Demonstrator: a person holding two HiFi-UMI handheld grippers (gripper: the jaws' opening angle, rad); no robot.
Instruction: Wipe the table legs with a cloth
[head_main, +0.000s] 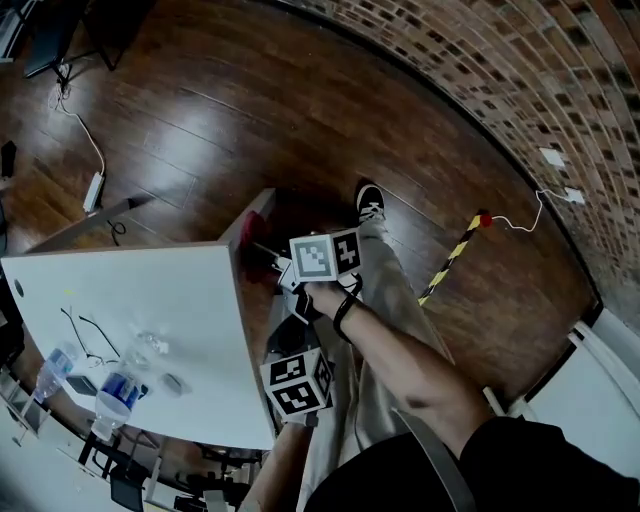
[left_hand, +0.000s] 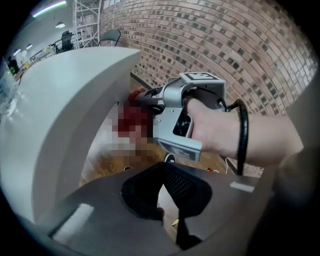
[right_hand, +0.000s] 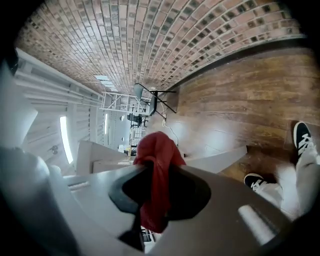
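Jaws on the right gripper (right_hand: 156, 172) are clenching a red cloth (right_hand: 159, 150); the left gripper (left_hand: 165, 175) is sitting clenched, empty.

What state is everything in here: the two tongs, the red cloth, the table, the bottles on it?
Left tongs: shut, empty.
Right tongs: shut on the cloth.
Cloth: bunched, clamped.
Table: upright.
Bottles: standing on the table.
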